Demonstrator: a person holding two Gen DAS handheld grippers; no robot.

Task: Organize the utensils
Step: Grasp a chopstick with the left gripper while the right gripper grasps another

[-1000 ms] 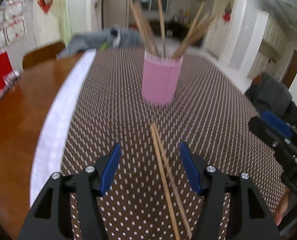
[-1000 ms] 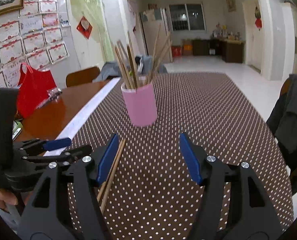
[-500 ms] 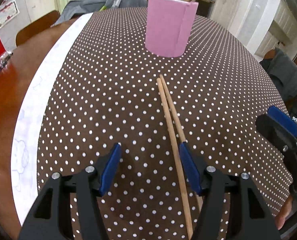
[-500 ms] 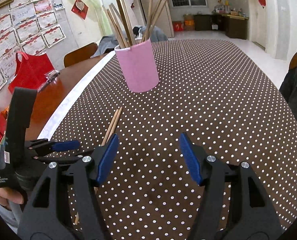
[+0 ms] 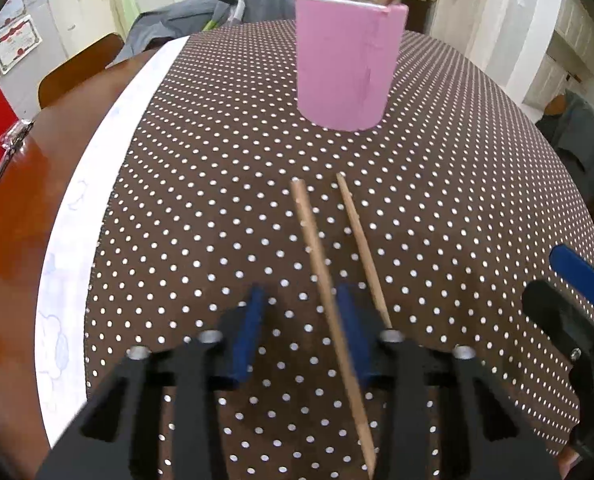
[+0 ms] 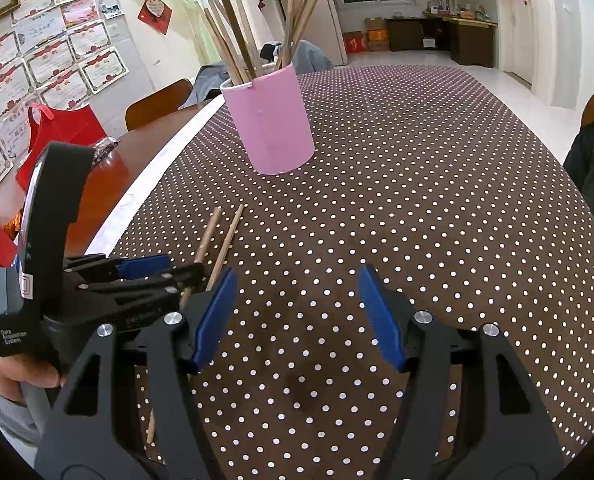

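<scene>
My left hand-held gripper (image 5: 301, 334) sits half-open around one chopstick (image 5: 324, 276) near the pink cup (image 5: 347, 62); my right hand-held gripper (image 6: 295, 316) gapes wide, holding nothing.

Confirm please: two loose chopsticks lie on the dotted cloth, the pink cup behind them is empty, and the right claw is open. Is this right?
Not quite. The pink cup is not empty: it holds many chopsticks, standing upright, as the right wrist view shows. The rest is right: two loose chopsticks lie on the dotted cloth, and the right claw is open.
</scene>
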